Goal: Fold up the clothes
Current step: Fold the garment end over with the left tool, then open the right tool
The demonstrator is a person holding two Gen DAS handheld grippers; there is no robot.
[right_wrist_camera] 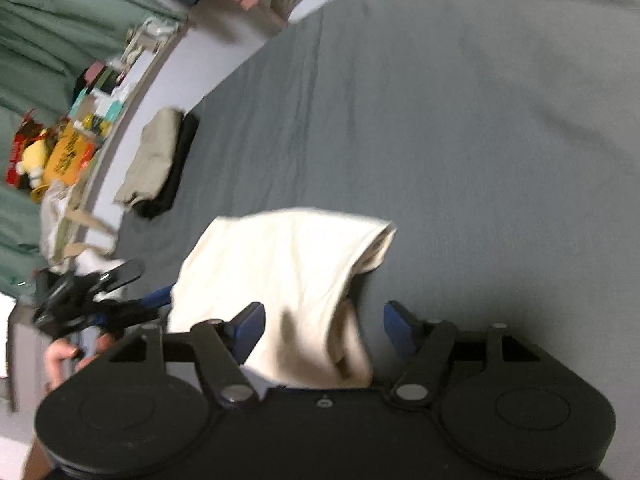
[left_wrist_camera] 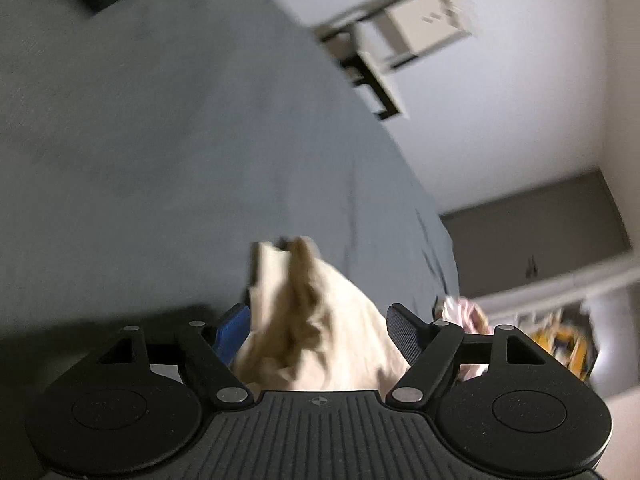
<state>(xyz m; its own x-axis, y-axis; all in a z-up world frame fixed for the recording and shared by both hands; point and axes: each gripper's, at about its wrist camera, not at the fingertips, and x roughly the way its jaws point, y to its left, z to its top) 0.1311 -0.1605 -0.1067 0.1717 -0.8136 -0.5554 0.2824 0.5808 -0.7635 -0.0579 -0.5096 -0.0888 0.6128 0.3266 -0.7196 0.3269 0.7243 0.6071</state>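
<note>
The cream garment (right_wrist_camera: 288, 276) lies partly bunched on the grey bed sheet (right_wrist_camera: 460, 120), near the edge of the bed, with one folded end pointing toward the middle of the bed and the rest trailing back toward both grippers. In the right wrist view, the right gripper (right_wrist_camera: 324, 332) has its jaws spread wide; the cloth passes between the blue pads (right_wrist_camera: 250, 330) without either pad pressing on it, so the gripper stands open over the fabric. In the left wrist view, the left gripper (left_wrist_camera: 320, 332) likewise has its jaws wide apart, with the same cream garment (left_wrist_camera: 316, 320) rising in a crumpled ridge between them; whether the fabric touches the pads cannot be told because of motion blur. The left gripper (right_wrist_camera: 96, 300) also appears at the left of the right wrist view, beside the garment edge, with a hand (right_wrist_camera: 60, 360) of the person below it. A stack of folded clothes (right_wrist_camera: 160, 160), beige on top of black, rests on the sheet near the bed's edge, well apart from the cream garment. Beyond the bed stands a cluttered shelf (right_wrist_camera: 76, 136) against green curtains (right_wrist_camera: 36, 40). Both views are blurred
</note>
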